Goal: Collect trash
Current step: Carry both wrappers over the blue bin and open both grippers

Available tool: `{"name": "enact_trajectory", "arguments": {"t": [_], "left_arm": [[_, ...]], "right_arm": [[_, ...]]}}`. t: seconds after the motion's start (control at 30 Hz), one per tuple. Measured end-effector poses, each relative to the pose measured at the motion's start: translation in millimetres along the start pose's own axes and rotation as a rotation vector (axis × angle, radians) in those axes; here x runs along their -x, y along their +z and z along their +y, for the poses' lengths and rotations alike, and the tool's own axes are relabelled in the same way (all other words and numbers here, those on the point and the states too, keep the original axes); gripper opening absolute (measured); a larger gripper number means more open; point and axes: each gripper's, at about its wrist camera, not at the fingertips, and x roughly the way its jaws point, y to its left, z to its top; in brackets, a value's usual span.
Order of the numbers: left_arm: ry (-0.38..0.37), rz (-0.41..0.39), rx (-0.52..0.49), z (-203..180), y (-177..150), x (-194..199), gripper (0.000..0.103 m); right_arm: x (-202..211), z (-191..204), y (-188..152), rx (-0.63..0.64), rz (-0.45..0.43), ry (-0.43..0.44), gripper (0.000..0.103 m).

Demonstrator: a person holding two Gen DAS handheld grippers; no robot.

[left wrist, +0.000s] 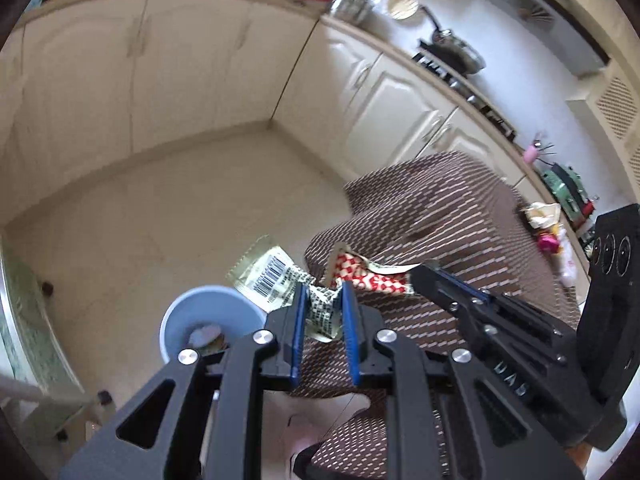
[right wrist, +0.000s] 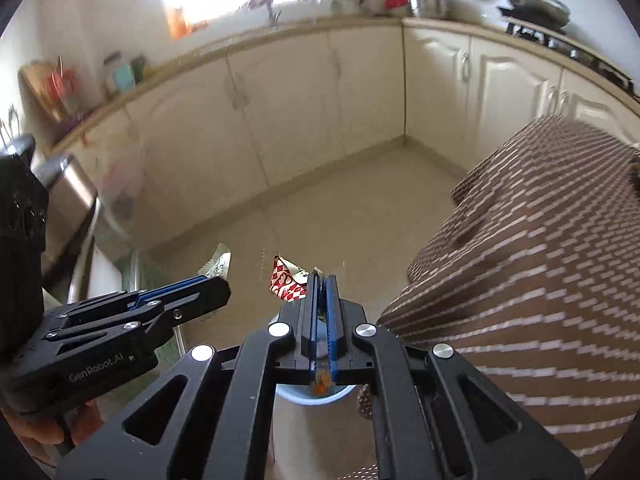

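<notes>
While the left claw pinches a crumpled barcode-printed wrapper and the right claw is clamped on a red-and-white checked wrapper, centre each over the blue bin on the floor before letting go, I judge.

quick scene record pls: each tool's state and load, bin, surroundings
left tool: shut on the barcode wrapper, clear with black print
right tool: shut on the red-and-white wrapper
bin: pale blue, on the floor below both tools, some scraps already inside
table: brown patterned cloth, more litter at its far edge
setting: kitchen, cream cabinets, pan on the stove
</notes>
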Motion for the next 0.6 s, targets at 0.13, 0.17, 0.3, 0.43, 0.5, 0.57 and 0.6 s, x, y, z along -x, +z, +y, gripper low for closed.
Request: {"name": "enact_trajectory", "arguments": {"t": [0.13,0.17,0.3,0.43,0.5,0.57,0.6], "left_arm": [[0.013,0.059,0.042,30,-8,-29,0.016],[0.015,0.067,0.049,35,-8,-34,0.016],[0.016,0.093,0.068,51,-4,-59,0.017],[0.014,0.095,0.082,55,3,-73,0.021],[0.01,0.089,0.095,57,6,-75,0.03],[0.008,0.084,0.092,55,8,-76,0.036],[0.012,0.086,0.089,55,8,-76,0.036]], "right_arm": [[-29,6,-12,0.037,0.039,-0.048,0.003],[-36,4,-13,0.039,0.049,-0.059,0.003],[-55,-3,-16,0.024,0.073,-0.083,0.003],[-67,-11,-18,0.004,0.093,-0.091,0.003],[-74,-10,-19,0.003,0.102,-0.093,0.003],[-77,-5,-21,0.001,0.109,-0.091,0.003],[-79,-4,-21,0.001,0.114,-0.089,0.003]]}}
